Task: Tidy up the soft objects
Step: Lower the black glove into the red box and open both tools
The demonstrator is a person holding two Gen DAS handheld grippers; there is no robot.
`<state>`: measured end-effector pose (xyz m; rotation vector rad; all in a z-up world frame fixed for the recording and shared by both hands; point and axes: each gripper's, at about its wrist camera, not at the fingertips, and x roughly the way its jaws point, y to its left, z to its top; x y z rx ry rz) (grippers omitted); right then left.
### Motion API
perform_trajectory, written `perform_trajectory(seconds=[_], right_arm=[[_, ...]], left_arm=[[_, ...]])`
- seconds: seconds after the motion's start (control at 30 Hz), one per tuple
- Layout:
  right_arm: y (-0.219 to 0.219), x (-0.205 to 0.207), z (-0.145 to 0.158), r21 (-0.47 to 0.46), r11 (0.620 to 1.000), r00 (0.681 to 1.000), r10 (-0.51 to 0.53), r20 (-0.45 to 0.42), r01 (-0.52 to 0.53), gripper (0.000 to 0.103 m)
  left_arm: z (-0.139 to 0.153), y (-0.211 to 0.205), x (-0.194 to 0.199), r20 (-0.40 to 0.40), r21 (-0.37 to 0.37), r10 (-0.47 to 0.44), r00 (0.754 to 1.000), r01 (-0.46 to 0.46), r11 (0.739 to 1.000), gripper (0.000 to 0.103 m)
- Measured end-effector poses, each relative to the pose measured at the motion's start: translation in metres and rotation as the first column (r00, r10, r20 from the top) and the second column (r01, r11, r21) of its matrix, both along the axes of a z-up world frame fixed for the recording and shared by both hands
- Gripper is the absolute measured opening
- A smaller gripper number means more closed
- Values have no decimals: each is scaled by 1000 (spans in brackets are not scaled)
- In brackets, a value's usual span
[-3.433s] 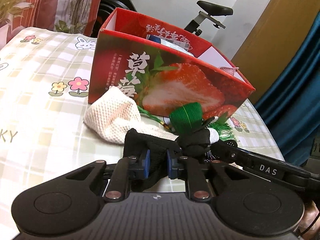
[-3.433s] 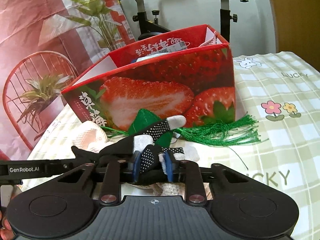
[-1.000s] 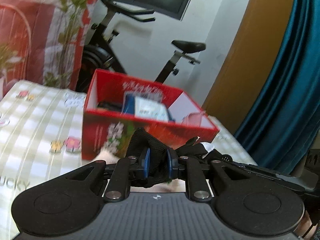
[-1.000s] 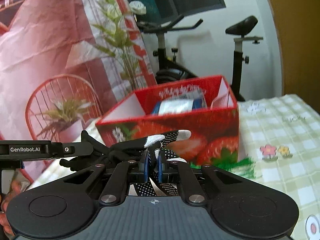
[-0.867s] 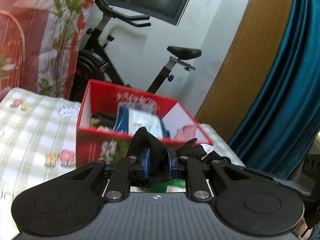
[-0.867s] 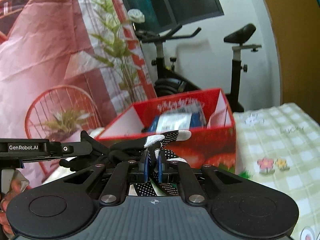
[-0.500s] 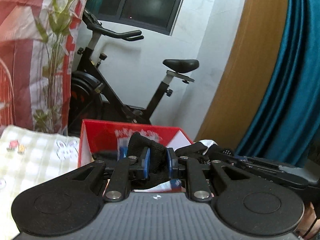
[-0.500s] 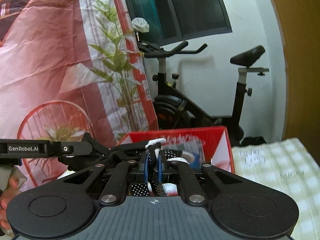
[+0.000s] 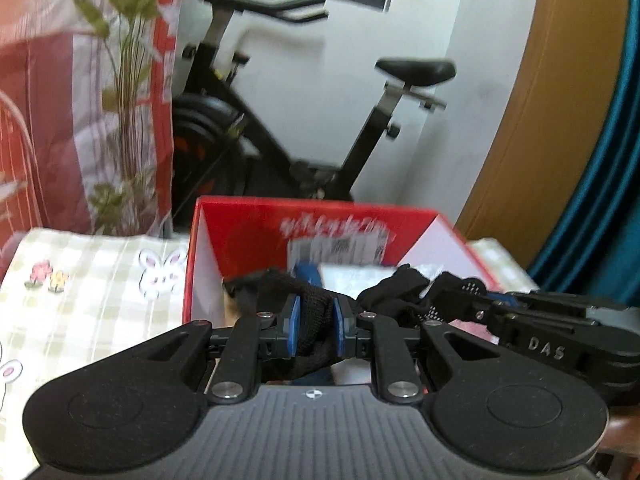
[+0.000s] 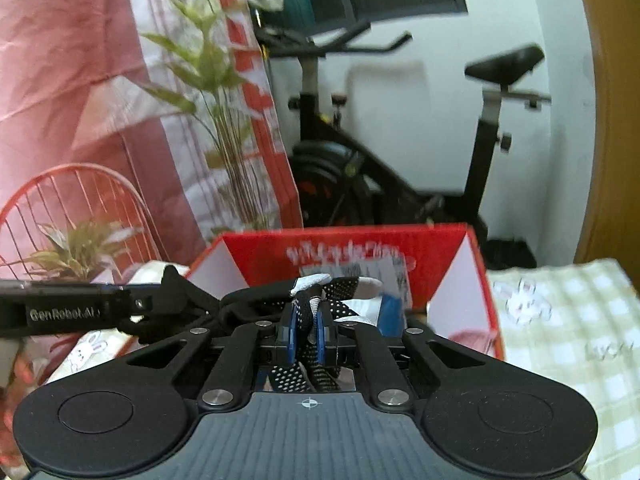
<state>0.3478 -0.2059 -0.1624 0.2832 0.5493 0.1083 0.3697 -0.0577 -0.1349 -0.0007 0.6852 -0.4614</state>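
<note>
Black glove (image 9: 316, 312), clamped in both sets of jaws, is now hanging over the red box (image 9: 240, 240), seemingly ready for dropping in.

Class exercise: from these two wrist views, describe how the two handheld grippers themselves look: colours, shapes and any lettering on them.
Both are matt black plastic with a ribbed grey-black deck, two round raised discs, silver rivets on angled link bars, and blue pads on the fingers. The left gripper appears in the other view with white "GenRobot.AI" lettering; the right gripper shows "DAS" on its side.
</note>
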Motion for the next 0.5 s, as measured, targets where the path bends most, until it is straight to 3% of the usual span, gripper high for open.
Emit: perform_trajectory(seconds=[0.17,0.43,0.47,0.5], right_arm=[[5,7,-20,37,999,998,27,-59,-25,12],[9,5,-28,10,1000,996,22,-88,-22,23],[9,3,-27,-9,1000,996,23,-84,-24,23],[10,1,-26,-28,999,997,24,-80,-26,23]], left_arm=[[-9,12,9,-28,33,30,999,-29,999,19],[-13,15,15,-39,62,46,998,-44,997,20],[-13,15,14,-38,59,40,998,-37,998,21],[-14,13,14,-39,62,35,999,-32,998,31]])
